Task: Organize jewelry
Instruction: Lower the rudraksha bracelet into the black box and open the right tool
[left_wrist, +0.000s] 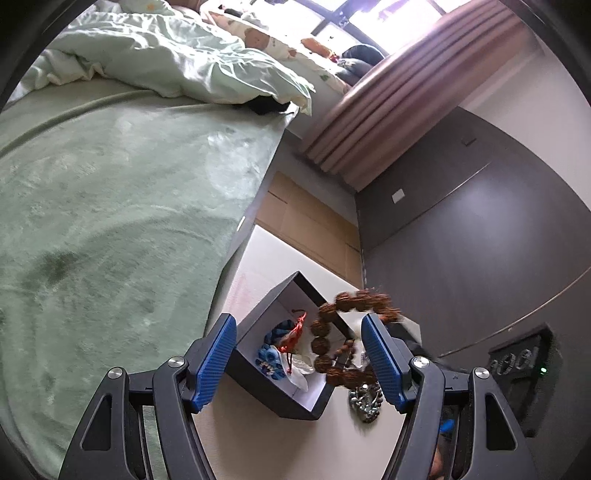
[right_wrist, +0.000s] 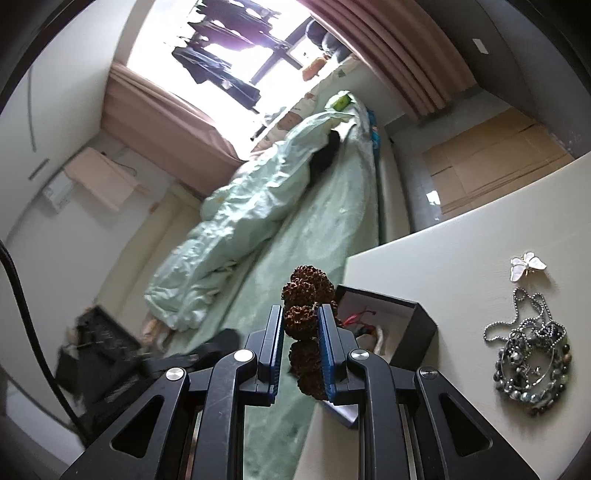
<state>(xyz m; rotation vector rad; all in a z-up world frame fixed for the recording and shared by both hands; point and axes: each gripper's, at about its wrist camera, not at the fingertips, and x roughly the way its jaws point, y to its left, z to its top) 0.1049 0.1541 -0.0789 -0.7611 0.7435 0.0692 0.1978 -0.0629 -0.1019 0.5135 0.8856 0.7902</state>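
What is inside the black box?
Inside the black box lie a blue flower piece, a red cord and something white. The brown bead bracelet hides the rest.

This is a bedroom in a home. A bed with a green blanket and a rumpled pale duvet lies ahead of the tool, pink curtains frame a bright window beyond, and laundry hangs outside it.
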